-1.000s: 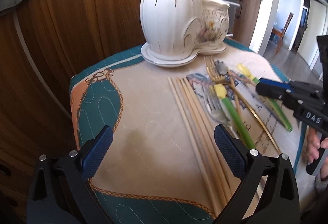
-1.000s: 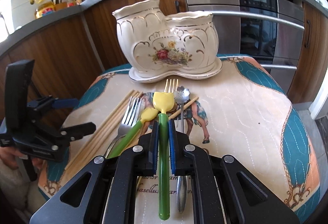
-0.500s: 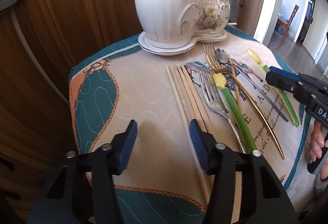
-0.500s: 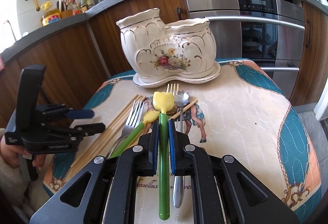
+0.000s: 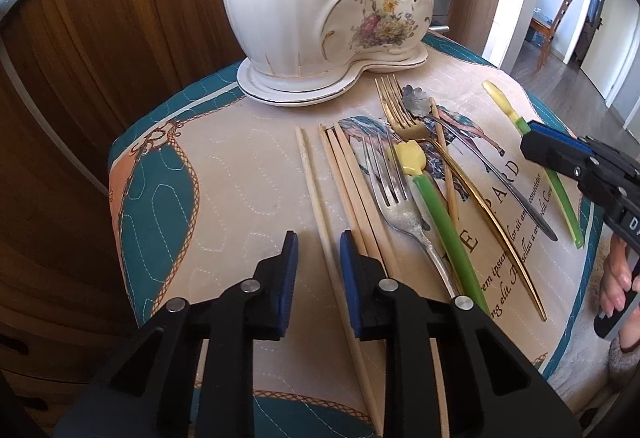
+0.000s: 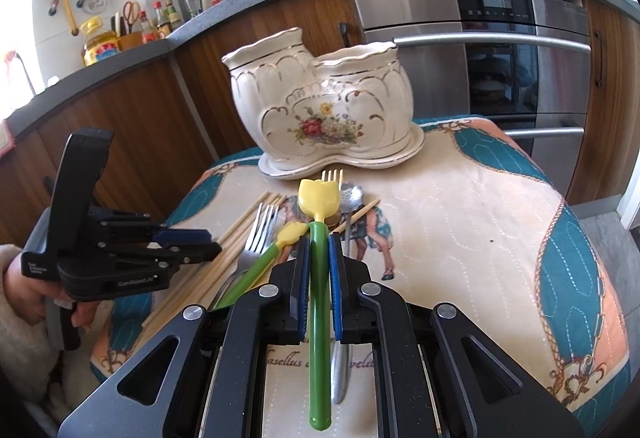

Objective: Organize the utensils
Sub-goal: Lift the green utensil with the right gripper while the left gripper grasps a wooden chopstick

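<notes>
2 grippers angled down in front of ceramic holder (image 5: 320,9). Left gripper (image 5: 316,258) closing around 1 loose chopstick (image 5: 316,197), pads not touching. Right gripper (image 6: 318,262) clamped on green-handled utensil (image 6: 318,278), lifted off cloth.

The left wrist view looks steeply down from close above the chopsticks (image 5: 316,205), facing the ceramic holder (image 5: 320,5). The right wrist view sits low over the cloth (image 6: 472,222), facing the same holder (image 6: 324,109) and the oven (image 6: 500,49). Both share the holder and utensils, and each sees the other hand-held gripper.
</notes>
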A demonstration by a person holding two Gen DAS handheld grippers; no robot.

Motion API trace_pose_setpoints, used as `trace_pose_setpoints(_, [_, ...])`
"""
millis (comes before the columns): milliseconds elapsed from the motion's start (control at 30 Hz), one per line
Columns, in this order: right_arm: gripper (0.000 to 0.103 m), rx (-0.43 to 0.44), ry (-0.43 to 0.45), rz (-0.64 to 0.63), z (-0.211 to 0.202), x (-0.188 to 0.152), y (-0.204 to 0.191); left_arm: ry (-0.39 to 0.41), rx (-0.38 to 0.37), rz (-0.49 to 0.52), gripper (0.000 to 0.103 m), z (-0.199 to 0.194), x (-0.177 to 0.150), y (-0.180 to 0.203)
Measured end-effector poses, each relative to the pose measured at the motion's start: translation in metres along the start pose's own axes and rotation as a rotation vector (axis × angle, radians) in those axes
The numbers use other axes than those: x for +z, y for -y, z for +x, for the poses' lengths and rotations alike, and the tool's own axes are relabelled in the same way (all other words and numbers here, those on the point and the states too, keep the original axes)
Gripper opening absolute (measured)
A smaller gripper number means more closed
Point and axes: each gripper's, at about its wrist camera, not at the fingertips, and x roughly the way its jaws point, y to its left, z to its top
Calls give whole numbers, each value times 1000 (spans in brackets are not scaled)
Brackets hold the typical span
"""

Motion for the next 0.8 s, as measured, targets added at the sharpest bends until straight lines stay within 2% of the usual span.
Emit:
trace_pose_setpoints(133, [11, -4, 6, 3, -1, 0, 2, -4, 2, 27, 4, 0, 0, -1])
trace_pose_setpoints(467, [11, -10, 29, -1, -3, 0, 1, 56, 10, -30, 4, -9, -9, -25])
trace_pose_setpoints(633, [11, -29, 54, 22, -7, 1, 7, 153, -21, -55, 4, -31, -13, -36])
trace_pose_setpoints(800, [11, -51, 81, 47, -11, 9, 15, 292, -120, -39, 4, -60, -13, -32])
